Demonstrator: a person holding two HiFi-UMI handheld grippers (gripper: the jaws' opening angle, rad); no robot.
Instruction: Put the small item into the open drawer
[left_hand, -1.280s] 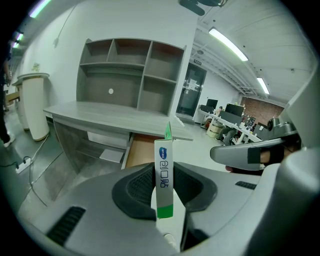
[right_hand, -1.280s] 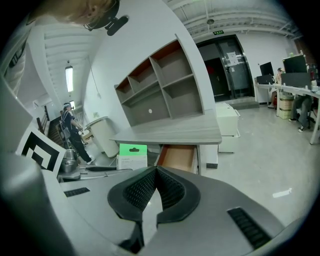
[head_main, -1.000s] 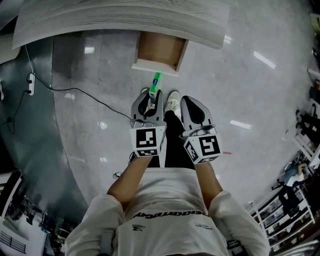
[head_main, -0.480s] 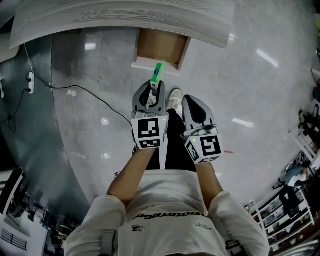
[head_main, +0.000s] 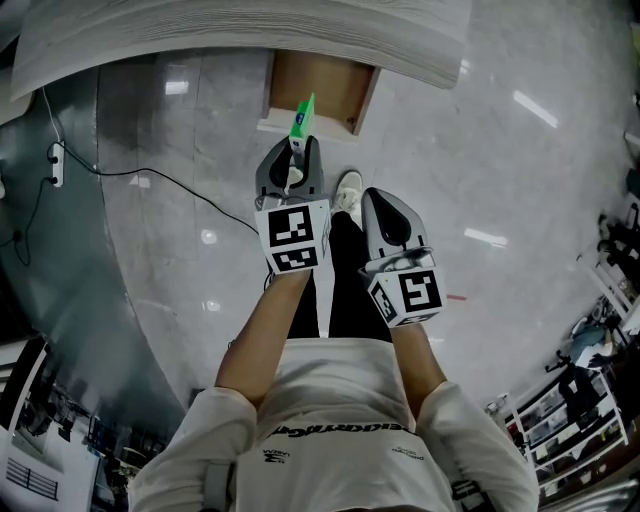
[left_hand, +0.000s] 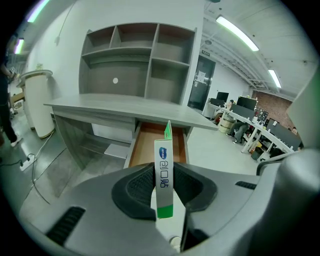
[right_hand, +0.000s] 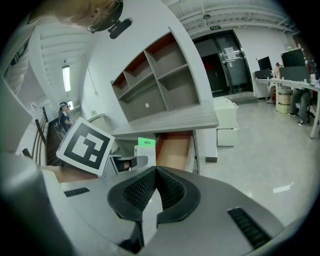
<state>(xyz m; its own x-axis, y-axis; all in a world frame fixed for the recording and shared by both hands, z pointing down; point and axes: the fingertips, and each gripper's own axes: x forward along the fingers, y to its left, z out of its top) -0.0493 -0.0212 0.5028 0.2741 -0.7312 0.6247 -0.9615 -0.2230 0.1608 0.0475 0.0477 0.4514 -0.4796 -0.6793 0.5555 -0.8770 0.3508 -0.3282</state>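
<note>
Head view: my left hand-held gripper (head_main: 293, 160) reaches toward the desk (head_main: 250, 40), clamped on a slim white-and-green box (head_main: 302, 113) that sticks out past its tips. The far end of the box overlaps the front edge of the open drawer (head_main: 330, 85), which is pulled out from under the desk top and looks bare inside. From this angle I cannot tell whether the box is already over the drawer or just short of it. My right hand-held gripper (head_main: 388, 210) hangs nearer my body, well apart from the drawer. Left gripper view: the two pads pinch the box on its flat faces. It stands upright on edge, and the wooden drawer bottom lies straight ahead beyond it and lower. Right gripper view: its jaws meet tip to tip with nothing between them, and to the left I see the green top of the box in front of the drawer. I judge this to be the carry step, near its end. The next move calls for going forward and down until the box sits between the drawer walls, then letting go low, since so narrow a box could tip over the front.
</note>
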